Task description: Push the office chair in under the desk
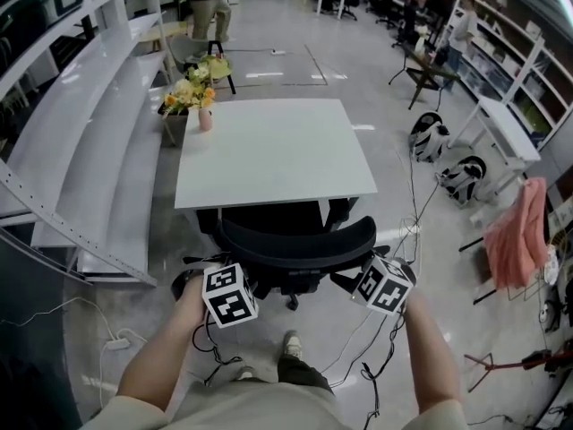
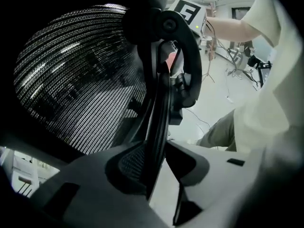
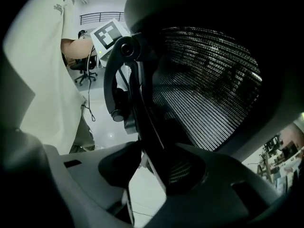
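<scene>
A black mesh office chair stands at the near edge of the white desk, its seat partly under the top. My left gripper holds the backrest's left rim and my right gripper the right rim. In the left gripper view the jaws are closed on the black backrest frame, with the mesh to the left. In the right gripper view the gripper likewise pinches the frame, with the mesh to the right.
A vase of flowers stands at the desk's far left corner. White shelving runs along the left. Bags, a pink cloth and floor cables lie to the right. My shoe is behind the chair.
</scene>
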The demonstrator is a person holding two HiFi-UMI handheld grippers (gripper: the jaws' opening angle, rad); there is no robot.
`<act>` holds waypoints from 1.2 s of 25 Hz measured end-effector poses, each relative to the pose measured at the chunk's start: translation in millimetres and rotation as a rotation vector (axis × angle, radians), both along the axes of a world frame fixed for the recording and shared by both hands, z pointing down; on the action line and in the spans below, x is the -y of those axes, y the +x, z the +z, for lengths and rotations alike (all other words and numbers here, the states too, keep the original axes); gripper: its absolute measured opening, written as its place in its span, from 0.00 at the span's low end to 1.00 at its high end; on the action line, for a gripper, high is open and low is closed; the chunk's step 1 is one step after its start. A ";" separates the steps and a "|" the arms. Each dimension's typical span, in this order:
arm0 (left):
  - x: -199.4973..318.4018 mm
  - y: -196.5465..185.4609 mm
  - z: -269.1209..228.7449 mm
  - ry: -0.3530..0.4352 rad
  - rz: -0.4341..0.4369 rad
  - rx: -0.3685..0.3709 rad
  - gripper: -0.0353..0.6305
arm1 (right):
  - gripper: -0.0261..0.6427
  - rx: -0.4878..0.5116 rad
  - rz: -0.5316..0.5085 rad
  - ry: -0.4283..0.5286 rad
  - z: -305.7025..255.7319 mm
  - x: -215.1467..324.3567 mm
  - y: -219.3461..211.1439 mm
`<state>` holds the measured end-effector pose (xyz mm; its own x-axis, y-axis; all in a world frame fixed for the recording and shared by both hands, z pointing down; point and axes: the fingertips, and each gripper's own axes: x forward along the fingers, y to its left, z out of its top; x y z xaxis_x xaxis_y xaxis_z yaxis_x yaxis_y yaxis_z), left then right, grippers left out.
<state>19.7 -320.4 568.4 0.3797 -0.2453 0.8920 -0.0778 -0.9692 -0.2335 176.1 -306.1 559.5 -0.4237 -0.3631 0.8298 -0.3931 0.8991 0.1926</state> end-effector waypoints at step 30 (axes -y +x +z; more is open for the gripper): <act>153.0 6.7 2.4 0.100 -0.191 0.068 0.29 | 0.26 0.048 -0.156 0.052 -1.0 161.4 9.7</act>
<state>26.4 -473.4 570.8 0.2576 -0.3950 0.8818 -0.2382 -0.9104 -0.3382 185.8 -467.5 558.5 -0.5170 -0.3320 0.7890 -0.2597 0.9391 0.2250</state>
